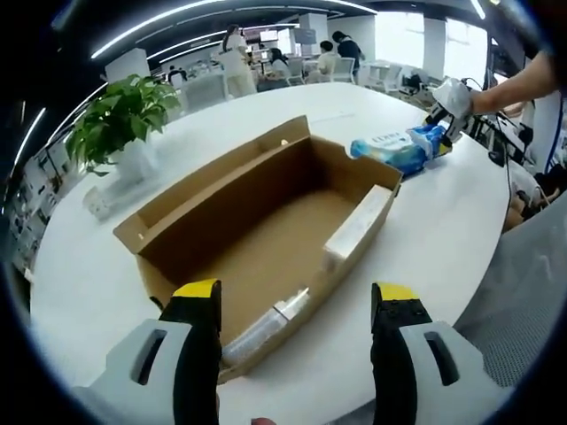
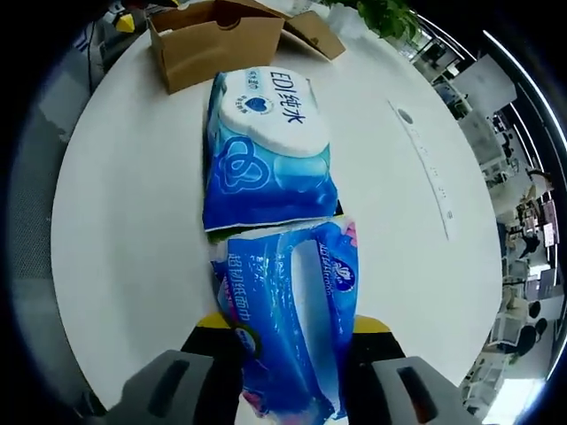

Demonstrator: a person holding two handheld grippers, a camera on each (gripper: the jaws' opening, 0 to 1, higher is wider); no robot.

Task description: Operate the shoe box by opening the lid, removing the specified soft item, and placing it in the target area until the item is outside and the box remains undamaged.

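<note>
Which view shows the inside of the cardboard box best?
The left gripper view: it looks down into the open cardboard box, showing its floor and a white item along one wall. The right gripper view shows the box from outside, far off.

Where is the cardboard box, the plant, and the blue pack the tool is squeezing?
cardboard box [image 1: 266, 243], left gripper view, on its bare inside floor.
plant [image 1: 120, 115], left gripper view, on its green leaves.
blue tissue pack [image 2: 288, 310], right gripper view, on its crinkled wrapper just above the right tool [image 2: 292, 332].
</note>
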